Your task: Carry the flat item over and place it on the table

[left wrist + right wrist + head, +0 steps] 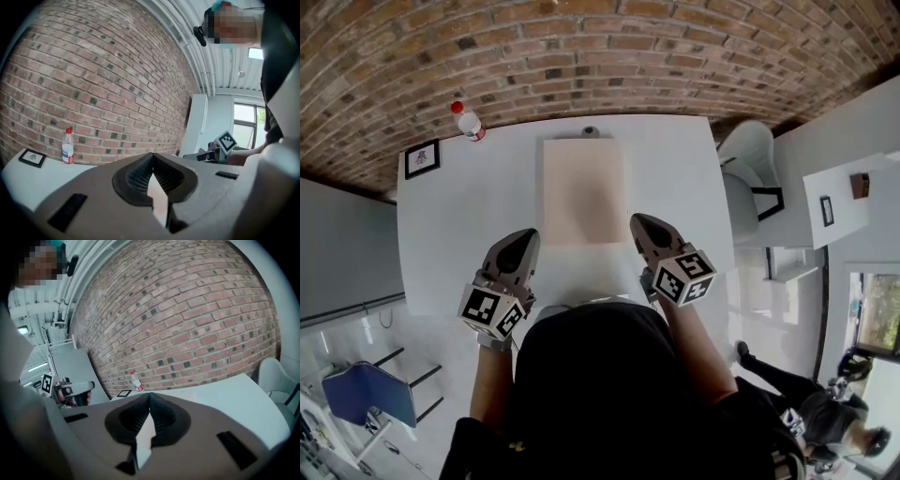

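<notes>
Left tongs (525, 238): pressed together, nothing between the pads, tip just beside the board's near left corner. Right tongs (640, 223): likewise closed and empty, just beside the board's near right edge.

Board (584, 192): flat, pale beige rectangle with a small dark fitting at the far end. It lies flat on the white counter (469, 234), centre of frame. Placement looks complete. Advice: draw both tongs back level, without nudging the edges.

Beyond, upper left: framed card (422, 157), water bottle (469, 122), brick wall (600, 47).
</notes>
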Tool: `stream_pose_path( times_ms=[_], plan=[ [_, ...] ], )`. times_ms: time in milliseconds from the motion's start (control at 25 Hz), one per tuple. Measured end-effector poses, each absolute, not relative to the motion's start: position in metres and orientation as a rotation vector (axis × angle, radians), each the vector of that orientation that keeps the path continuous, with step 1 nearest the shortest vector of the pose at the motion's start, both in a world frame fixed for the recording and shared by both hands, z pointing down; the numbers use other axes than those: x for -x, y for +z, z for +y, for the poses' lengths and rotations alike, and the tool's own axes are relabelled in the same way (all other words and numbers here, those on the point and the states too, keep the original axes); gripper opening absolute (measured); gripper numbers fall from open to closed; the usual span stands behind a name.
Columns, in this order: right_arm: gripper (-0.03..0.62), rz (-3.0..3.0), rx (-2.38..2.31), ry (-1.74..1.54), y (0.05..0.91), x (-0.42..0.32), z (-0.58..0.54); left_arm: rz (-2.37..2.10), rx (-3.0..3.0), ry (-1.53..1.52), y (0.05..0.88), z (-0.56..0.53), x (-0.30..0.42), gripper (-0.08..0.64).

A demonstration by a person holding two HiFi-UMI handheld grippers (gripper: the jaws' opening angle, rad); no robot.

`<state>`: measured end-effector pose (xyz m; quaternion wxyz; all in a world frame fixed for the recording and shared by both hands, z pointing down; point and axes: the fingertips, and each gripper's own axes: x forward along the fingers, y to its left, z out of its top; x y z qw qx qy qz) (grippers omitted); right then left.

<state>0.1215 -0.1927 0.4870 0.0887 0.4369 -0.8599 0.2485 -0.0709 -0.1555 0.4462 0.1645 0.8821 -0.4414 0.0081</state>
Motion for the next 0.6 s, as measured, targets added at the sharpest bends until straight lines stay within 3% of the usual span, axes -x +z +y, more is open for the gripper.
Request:
stream_pose_path(
  times_ms=[600],
  plan=[
    [0.011,-2.743,-1.161,0.262,0.39,-0.106,-0.151,-1.325,-2.634,0.002,0.386,-0.131,0.059,0.003]
  ],
)
